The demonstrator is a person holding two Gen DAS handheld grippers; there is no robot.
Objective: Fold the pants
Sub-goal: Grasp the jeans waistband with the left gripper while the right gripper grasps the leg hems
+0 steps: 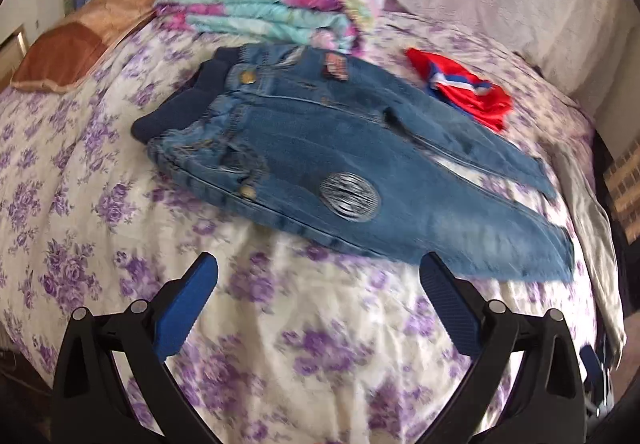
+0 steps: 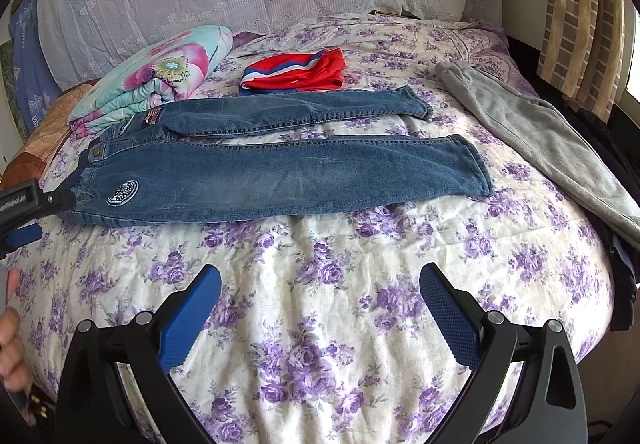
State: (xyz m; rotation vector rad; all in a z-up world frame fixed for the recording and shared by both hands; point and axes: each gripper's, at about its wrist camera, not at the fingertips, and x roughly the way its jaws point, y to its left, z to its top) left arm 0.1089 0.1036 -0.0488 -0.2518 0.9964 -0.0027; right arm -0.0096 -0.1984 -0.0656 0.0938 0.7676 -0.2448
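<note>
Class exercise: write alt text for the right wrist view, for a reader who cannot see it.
Blue jeans lie flat, legs apart, on a purple-flowered bedspread, beyond the open right gripper. A red garment and folded floral blanket lie behind, grey pants to the right.

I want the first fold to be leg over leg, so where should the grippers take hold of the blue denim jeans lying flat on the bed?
Probably along the near outer seam of the blue denim jeans: open left gripper at the waistband by the round patch, open right gripper at the near hem, both from the near bed edge. The legs lie flat, spread and parallel, so that edge can lift over.
</note>
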